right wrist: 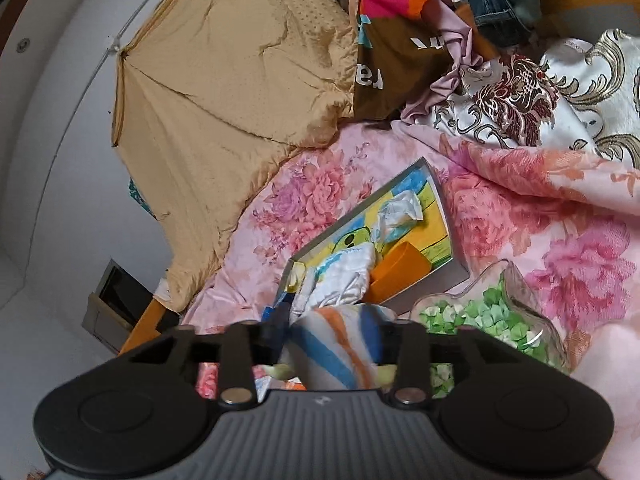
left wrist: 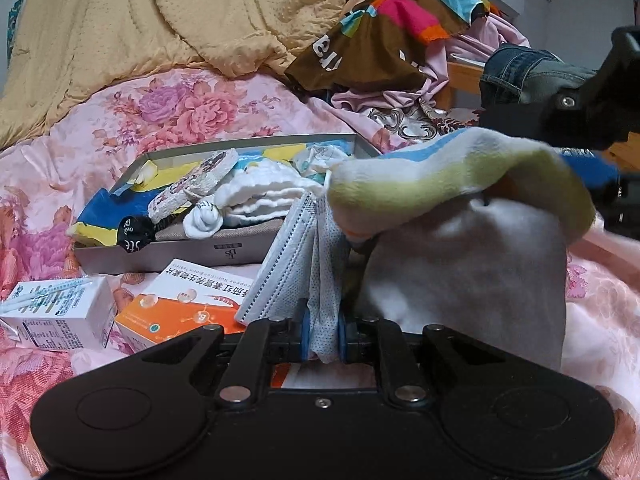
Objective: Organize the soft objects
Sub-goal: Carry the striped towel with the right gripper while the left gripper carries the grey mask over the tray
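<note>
While the left gripper (left wrist: pixel 324 334) is pinched together on a pale blue face mask (left wrist: pixel 296 264), the mask stands up between the blue pads (left wrist: pixel 305 336), its pleated side fanning toward the box. Just beside it to the right, a striped sock (left wrist: pixel 452 176) (white, yellow-green, blue and orange bands) drapes over a grey-white cloth (left wrist: pixel 472 280); the right gripper (right wrist: pixel 334 346) is clamped on this sock, which bulges between its fingers in the right wrist view.

Near the middle of the flowered pink bedspread (left wrist: pixel 168 104) lies a shallow grey box (left wrist: pixel 224 254). Inside it sit a folded white cloth (left wrist: pixel 264 192), a balled white sock (left wrist: pixel 204 218), a speckled strip (left wrist: pixel 200 182) leaning toward the box's near left corner, and a black item with white lettering (left wrist: pixel 134 234) hanging over the near rim. From the right wrist view an orange piece (right wrist: pixel 400 272) lies by the box's near right corner, and a clear dish of green paper stars (right wrist: pixel 484 316) sits just beside that corner on the bedspread.

In front of the box's near edge rest an orange and white carton (left wrist: pixel 180 304) and a small white carton (left wrist: pixel 60 314), close together. Toward the far edge of the bed, a tan quilt (left wrist: pixel 180 20), a brown patterned cloth (left wrist: pixel 372 48) and jeans (left wrist: pixel 516 72) are heaped.
</note>
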